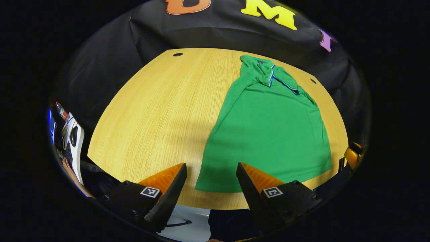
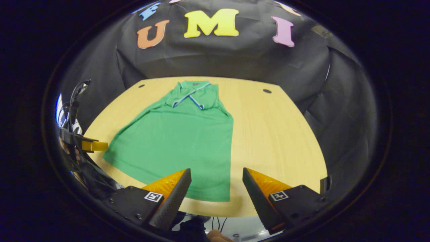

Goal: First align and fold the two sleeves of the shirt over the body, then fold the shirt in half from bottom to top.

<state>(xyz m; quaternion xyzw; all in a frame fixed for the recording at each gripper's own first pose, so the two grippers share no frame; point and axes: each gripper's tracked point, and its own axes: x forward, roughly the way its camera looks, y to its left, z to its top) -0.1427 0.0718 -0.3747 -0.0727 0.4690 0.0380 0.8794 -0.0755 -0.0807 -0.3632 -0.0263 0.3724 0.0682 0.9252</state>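
Observation:
A green polo shirt [image 1: 268,131] lies flat on the wooden table [image 1: 158,111], collar at the far side, both sleeves folded in over the body with their striped cuffs near the collar. My left gripper [image 1: 211,186] hovers open above the shirt's near left hem corner, holding nothing. In the right gripper view the same shirt [image 2: 178,141] spreads out ahead, and my right gripper [image 2: 216,191] hangs open over its near right hem corner. The right gripper [image 1: 351,156] also shows at the right edge of the left gripper view, and the left gripper [image 2: 90,145] at the left edge of the right gripper view.
The table's near edge [image 2: 215,212] runs just under both grippers. Small cable holes [image 2: 267,91] mark the far corners of the table. Black cloth walls rise behind. Some equipment [image 1: 72,141] stands off the table to the left.

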